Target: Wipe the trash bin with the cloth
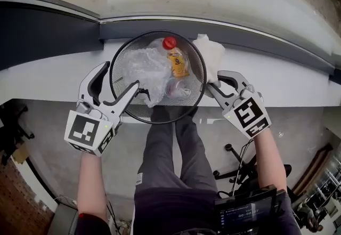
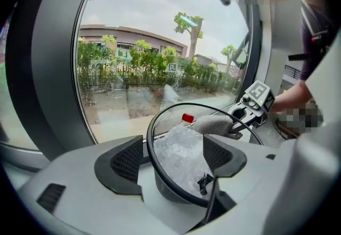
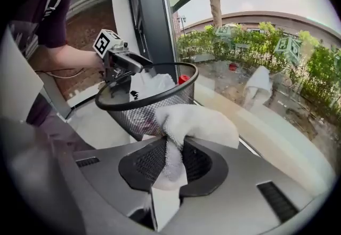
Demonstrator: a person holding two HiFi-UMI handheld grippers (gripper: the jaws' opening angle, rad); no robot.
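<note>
Bracing the trash bin (image 3: 133, 114) with left gripper (image 1: 120, 77) jaws spread astride its rim, 1 inside, 1 outside; pinching the cloth (image 1: 210, 53) in right gripper (image 1: 214, 82), beside the outer wall for wiping.

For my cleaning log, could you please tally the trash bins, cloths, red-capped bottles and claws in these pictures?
Wire-mesh trash bin: 1
White cloth: 1
Red-capped bottle: 1
Claws: 2, the left claw and the right claw
Total: 5
</note>
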